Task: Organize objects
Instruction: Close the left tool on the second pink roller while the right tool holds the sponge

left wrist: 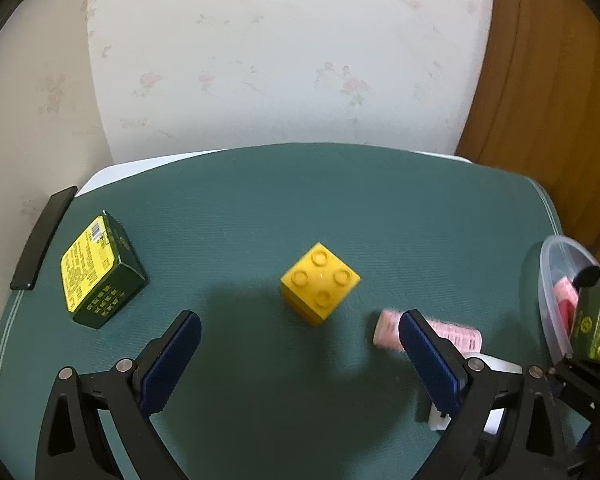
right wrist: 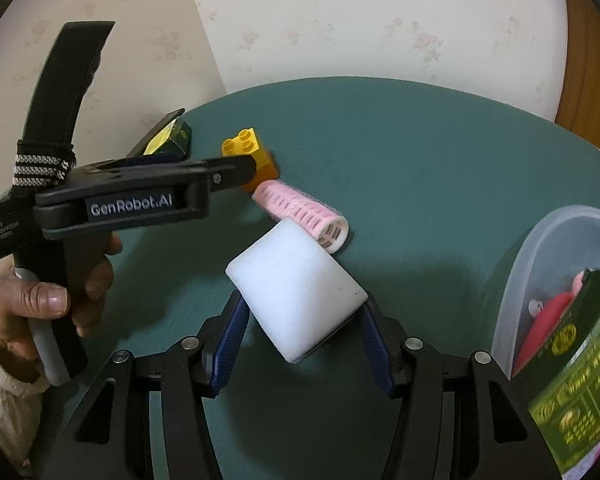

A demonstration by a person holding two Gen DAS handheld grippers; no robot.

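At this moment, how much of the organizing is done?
Done: a green box and pink-red items sit in the clear plastic tub. In hand: right gripper holds a white foam block. Left: yellow toy brick, pink hair roller, second green box; left gripper open.

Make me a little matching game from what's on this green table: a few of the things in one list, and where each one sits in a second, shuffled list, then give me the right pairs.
Things:
1. yellow brick
2. white foam block
3. pink hair roller
4. dark green box

Places:
A. between the blue fingers of the right gripper
B. near the table's left edge, beside a black strip
C. ahead of the open left gripper, in the middle of the green cloth
D. lying on its side just beyond the foam block

Pairs: 1-C, 2-A, 3-D, 4-B
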